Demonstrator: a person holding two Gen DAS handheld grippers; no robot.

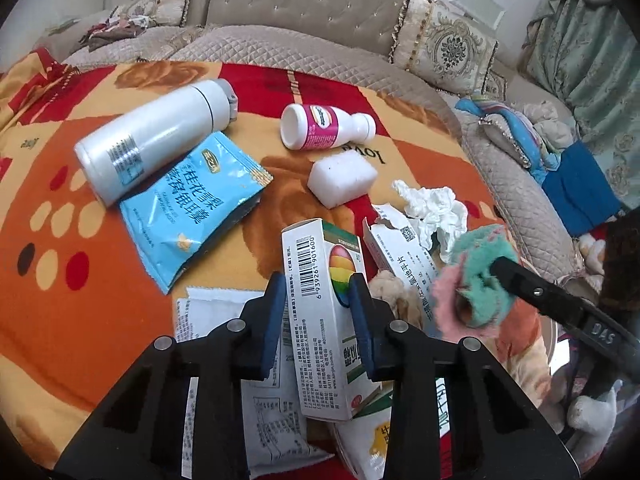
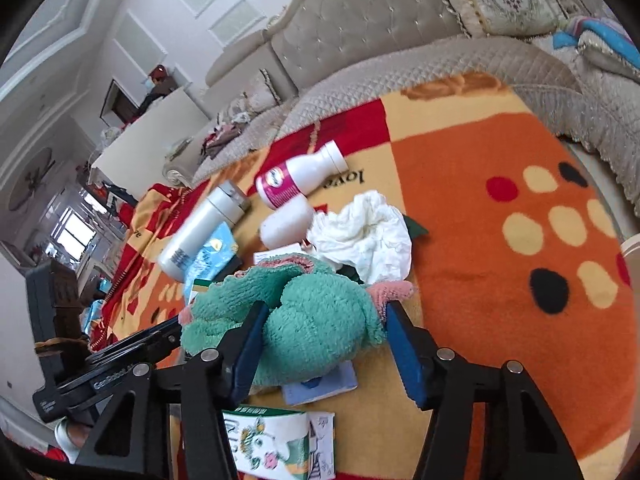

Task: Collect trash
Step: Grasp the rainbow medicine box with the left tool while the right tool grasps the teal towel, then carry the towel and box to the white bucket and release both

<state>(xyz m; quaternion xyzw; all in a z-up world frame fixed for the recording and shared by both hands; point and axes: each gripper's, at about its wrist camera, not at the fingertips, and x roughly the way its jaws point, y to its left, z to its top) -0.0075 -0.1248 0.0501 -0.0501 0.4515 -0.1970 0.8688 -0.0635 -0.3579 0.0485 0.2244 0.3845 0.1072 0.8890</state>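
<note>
My left gripper (image 1: 318, 312) is shut on a white medicine box (image 1: 320, 280) with a barcode and a rainbow egg, its blue pads pressing both sides. My right gripper (image 2: 320, 344) is shut on a fluffy green cloth with pink trim (image 2: 316, 320), also seen at the right of the left wrist view as the green cloth (image 1: 476, 280). A crumpled white tissue (image 2: 364, 232) lies just beyond the cloth. A torn white box (image 1: 400, 252), a blue sachet (image 1: 188, 212) and printed paper packets (image 1: 224, 320) lie on the orange and red blanket (image 2: 500, 280).
A white flask (image 1: 152, 136), a white bottle with a pink label (image 1: 324, 126) and a white foam block (image 1: 342, 178) lie farther back. A green and white carton (image 2: 272, 444) sits under the right gripper. A quilted beige sofa (image 1: 304, 12) with cushions surrounds the blanket.
</note>
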